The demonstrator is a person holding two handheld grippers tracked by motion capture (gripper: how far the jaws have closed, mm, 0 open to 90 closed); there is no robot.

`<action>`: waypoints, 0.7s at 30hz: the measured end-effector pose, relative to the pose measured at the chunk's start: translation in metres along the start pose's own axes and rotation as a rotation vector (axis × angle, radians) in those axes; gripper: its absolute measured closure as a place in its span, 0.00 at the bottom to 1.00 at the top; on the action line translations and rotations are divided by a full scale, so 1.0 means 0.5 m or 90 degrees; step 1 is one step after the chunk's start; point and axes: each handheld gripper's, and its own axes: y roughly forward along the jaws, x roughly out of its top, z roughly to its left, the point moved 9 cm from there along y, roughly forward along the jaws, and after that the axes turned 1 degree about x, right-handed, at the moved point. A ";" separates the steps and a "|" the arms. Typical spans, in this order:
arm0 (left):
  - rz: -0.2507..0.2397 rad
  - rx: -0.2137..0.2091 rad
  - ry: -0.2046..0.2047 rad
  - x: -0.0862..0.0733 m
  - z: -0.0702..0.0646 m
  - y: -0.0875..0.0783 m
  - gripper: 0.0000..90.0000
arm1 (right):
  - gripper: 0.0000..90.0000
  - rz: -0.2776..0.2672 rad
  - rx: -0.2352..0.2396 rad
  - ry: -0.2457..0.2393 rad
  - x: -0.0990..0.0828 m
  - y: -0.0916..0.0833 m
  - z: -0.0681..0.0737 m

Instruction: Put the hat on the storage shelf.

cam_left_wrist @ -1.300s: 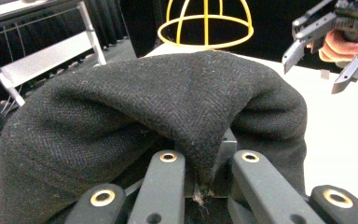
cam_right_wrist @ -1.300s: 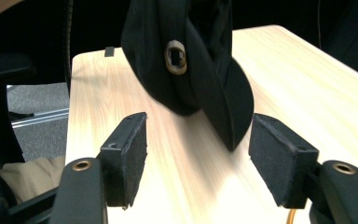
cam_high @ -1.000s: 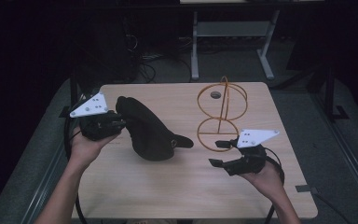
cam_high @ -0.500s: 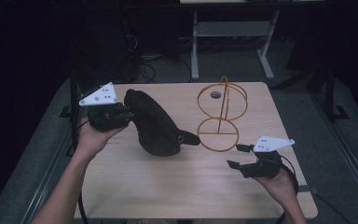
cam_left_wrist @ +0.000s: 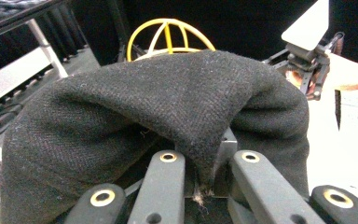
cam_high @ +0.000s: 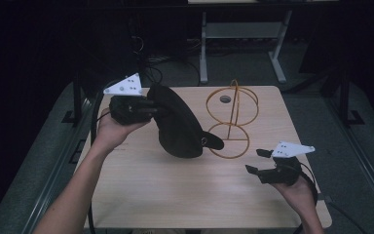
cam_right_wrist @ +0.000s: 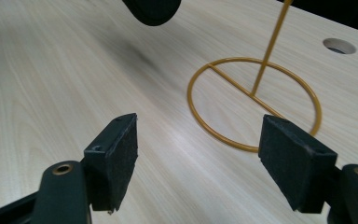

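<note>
We had the bench (cam_high: pixel 175 195) bare in front so the wire stand (cam_high: pixel 231 119), set toward its far edge, stayed easy to reach. The dark wool cap (cam_high: pixel 177 122) hung in the air just left of the stand, its brim drooping toward the stand's base ring, probably so it could be carried over the stand's domed top. Our left gripper (cam_high: pixel 148 108) had its fingers clamped tight on a fold of the cap. Our right gripper (cam_high: pixel 258 161), near the stand's base ring on its right, held nothing; its fingers had just been opening and stood wide apart.
</note>
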 end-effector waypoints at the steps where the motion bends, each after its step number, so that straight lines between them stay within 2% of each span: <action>1: 0.000 0.000 0.000 0.000 0.000 0.000 0.95 | 0.30 -0.001 -0.003 0.001 0.000 -0.001 -0.003; 2: 0.002 -0.008 0.008 0.015 -0.001 0.012 0.95 | 0.30 -0.002 -0.005 0.004 -0.001 -0.003 -0.005; 3: 0.002 -0.008 0.008 0.015 -0.001 0.012 0.95 | 0.30 -0.006 -0.008 0.002 -0.001 -0.004 -0.007; 6: 0.002 -0.024 0.018 0.042 -0.001 0.034 0.95 | 0.30 -0.007 -0.015 0.008 -0.003 -0.009 -0.012; 11: -0.002 -0.045 0.018 0.070 0.000 0.056 0.95 | 0.29 -0.011 -0.029 0.015 -0.010 -0.016 -0.023; 12: -0.003 -0.054 0.018 0.084 0.001 0.067 0.95 | 0.29 -0.018 -0.035 0.021 -0.011 -0.021 -0.027; 16: 0.001 -0.064 0.019 0.109 0.006 0.082 0.95 | 0.29 -0.032 -0.048 0.028 -0.013 -0.031 -0.037; 19: 0.002 -0.074 0.014 0.142 0.015 0.099 0.95 | 0.29 -0.042 -0.052 0.036 -0.013 -0.037 -0.042; 21: 0.002 -0.075 0.012 0.149 0.017 0.102 0.95 | 0.29 -0.047 -0.055 0.037 -0.013 -0.040 -0.044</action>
